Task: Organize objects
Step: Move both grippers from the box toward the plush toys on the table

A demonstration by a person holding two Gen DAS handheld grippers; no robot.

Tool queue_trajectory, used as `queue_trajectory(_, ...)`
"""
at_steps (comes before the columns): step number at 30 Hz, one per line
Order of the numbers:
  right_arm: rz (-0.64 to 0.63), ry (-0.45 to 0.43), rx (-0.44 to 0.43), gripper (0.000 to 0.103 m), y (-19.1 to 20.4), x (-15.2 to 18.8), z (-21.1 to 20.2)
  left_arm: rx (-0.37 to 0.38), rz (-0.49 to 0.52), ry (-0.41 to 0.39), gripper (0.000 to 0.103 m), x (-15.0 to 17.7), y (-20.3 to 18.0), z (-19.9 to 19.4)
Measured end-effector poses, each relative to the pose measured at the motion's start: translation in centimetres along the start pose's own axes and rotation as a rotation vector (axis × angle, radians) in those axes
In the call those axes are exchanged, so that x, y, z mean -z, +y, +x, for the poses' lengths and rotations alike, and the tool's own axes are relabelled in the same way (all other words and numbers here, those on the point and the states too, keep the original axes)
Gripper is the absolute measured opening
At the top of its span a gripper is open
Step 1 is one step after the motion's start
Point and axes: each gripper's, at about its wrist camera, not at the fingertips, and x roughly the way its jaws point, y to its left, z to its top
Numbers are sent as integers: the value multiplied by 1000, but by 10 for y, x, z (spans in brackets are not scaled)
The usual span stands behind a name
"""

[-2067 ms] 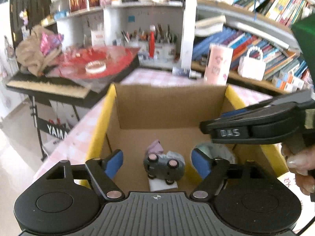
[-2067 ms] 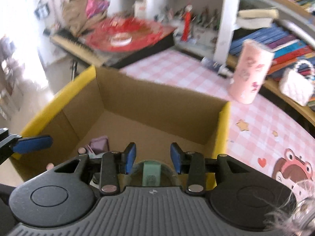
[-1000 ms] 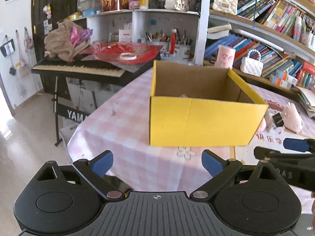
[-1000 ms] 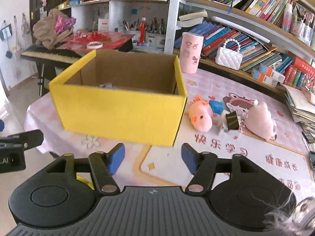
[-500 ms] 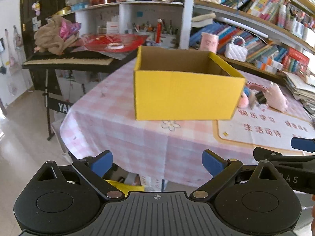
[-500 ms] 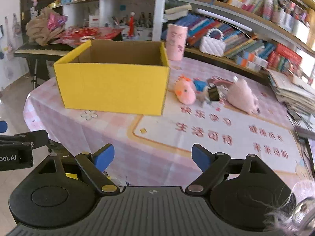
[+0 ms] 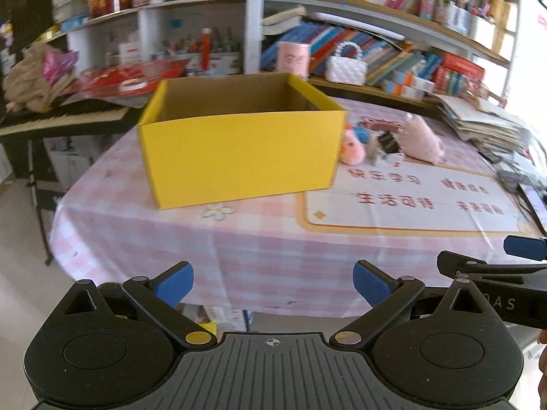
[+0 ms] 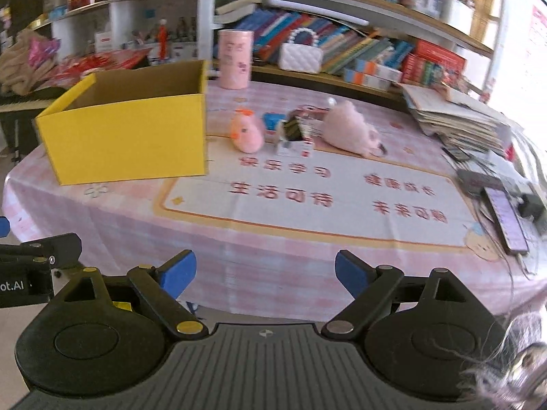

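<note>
Blue-padded jaws of the right hand-held gripper [image 8: 261, 273] are opening wide on nothing, and the left hand-held gripper [image 7: 271, 280] also gapes empty, both hanging off the table [image 8: 307, 256] edge nearest the cameras. Beyond them stands the yellow box [image 8: 130, 136], its inside hidden. Beside the box lie an orange-pink plush [image 8: 247, 133], a small dark item [image 8: 294, 130] and a pale pink plush [image 8: 348, 131], seemingly not yet packed.

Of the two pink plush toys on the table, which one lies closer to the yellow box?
The smaller, orange-tufted pink plush, beside the yellow box; the larger pale one lies farther right.

bookshelves [image 8: 342, 34] behind | keyboard [image 7: 61, 116] left | daylight right
</note>
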Motion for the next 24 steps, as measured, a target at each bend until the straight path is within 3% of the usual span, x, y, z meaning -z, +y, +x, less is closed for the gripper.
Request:
queue_trajectory(14,108,45,98,90,-48,6,6,87,84,25,101,-11,-45,23)
queue_trajectory(24,125,65,112,90,-80,-6,25,105,99,27,101,-29,-74,43)
